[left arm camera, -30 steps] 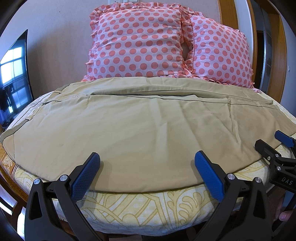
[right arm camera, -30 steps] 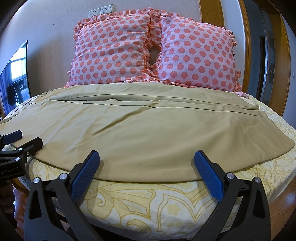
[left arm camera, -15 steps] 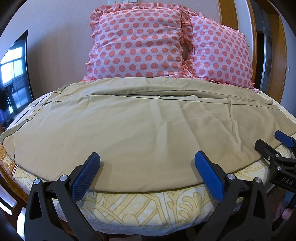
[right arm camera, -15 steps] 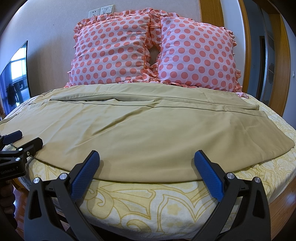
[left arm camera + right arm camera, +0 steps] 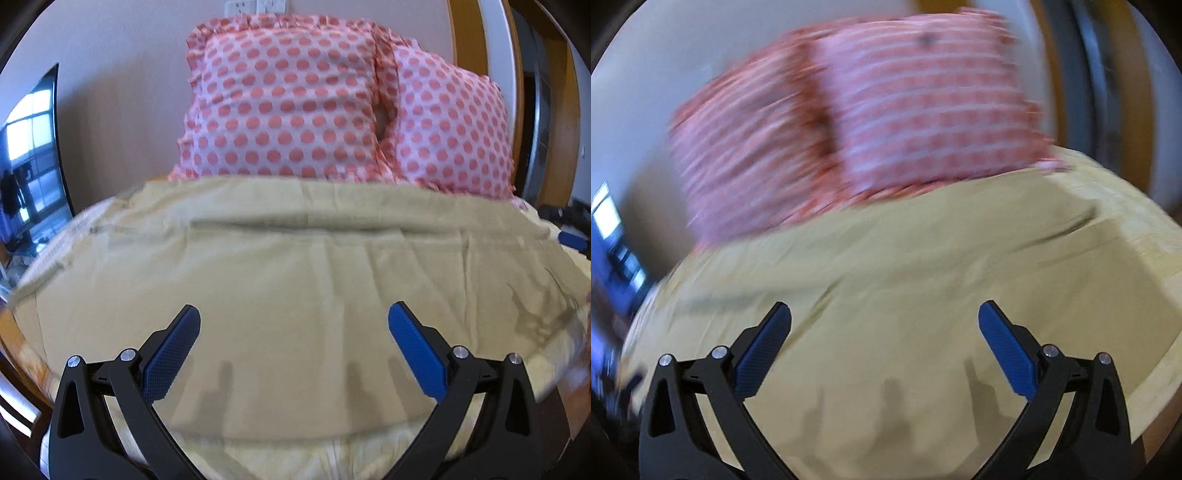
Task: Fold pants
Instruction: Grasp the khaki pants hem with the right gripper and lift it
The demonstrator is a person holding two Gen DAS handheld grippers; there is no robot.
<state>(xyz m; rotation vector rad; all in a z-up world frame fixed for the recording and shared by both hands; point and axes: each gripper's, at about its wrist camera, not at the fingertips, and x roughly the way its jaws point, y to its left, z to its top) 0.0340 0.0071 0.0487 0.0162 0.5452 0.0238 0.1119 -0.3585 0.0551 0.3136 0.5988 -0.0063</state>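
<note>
Khaki pants [image 5: 288,280] lie spread flat across the bed, one leg folded over the other. They also show in the right wrist view [image 5: 905,295], which is blurred by motion. My left gripper [image 5: 293,317] is open and empty, low over the near part of the pants. My right gripper [image 5: 884,317] is open and empty, above the pants toward their right part. A blue pad of the right gripper [image 5: 572,240] shows at the right edge of the left wrist view.
Two pink polka-dot pillows [image 5: 288,107] lean on the wall behind the pants. The bed has a yellow patterned sheet [image 5: 295,458] and a near edge just below the grippers. A dark screen [image 5: 29,162] stands at the left. A wooden door frame [image 5: 461,37] is at the right.
Both grippers have moved forward over the pants from the bed's near edge. The right gripper has swung fast toward the right and its view is now blurred.
</note>
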